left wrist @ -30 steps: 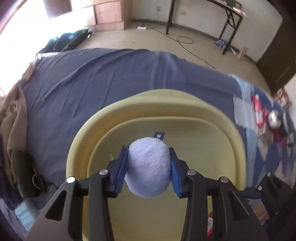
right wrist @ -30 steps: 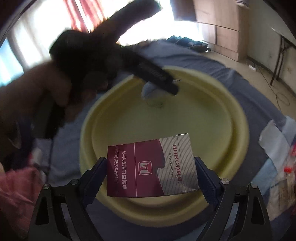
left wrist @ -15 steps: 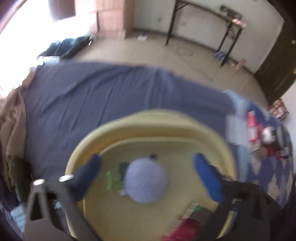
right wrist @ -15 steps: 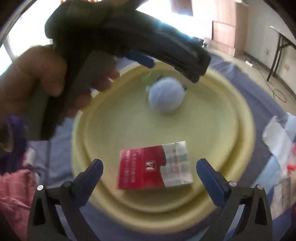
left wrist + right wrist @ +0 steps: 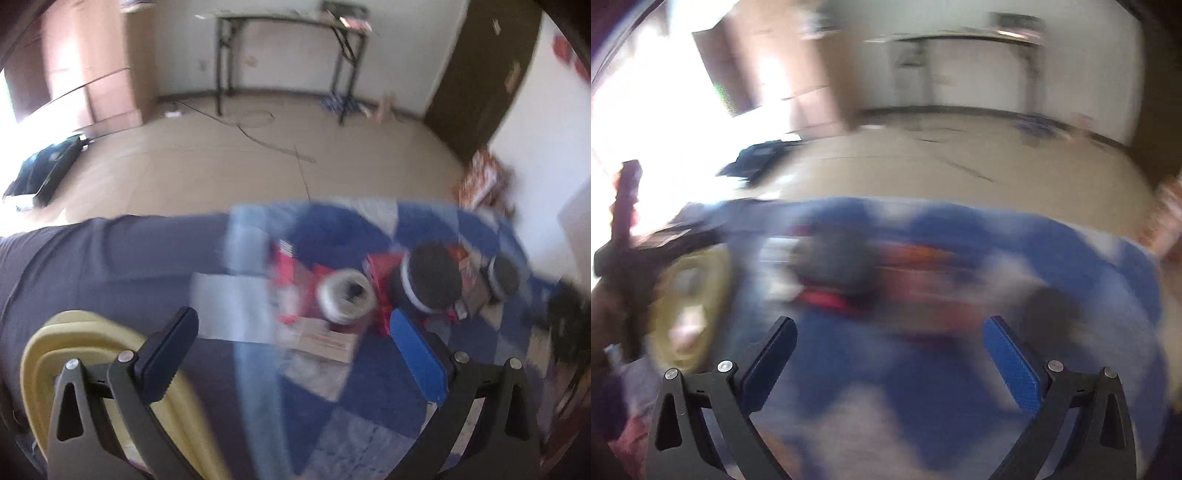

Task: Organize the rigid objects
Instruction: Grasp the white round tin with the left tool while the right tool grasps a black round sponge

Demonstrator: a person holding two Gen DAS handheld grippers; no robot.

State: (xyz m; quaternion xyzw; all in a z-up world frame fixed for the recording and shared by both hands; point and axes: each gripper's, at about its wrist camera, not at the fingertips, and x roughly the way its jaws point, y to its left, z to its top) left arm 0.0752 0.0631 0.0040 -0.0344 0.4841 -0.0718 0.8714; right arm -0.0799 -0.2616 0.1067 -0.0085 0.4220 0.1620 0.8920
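Jaws of both grippers apart, empty, yellow basin (image 5: pixel 85 354) at left edge.

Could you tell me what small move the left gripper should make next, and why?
Probably ease the left gripper down toward the silver can. Its jaws stand wide open with nothing between them, the yellow basin sits off to the lower left, and the can lies just ahead among the clutter on the blue patchwork cloth.
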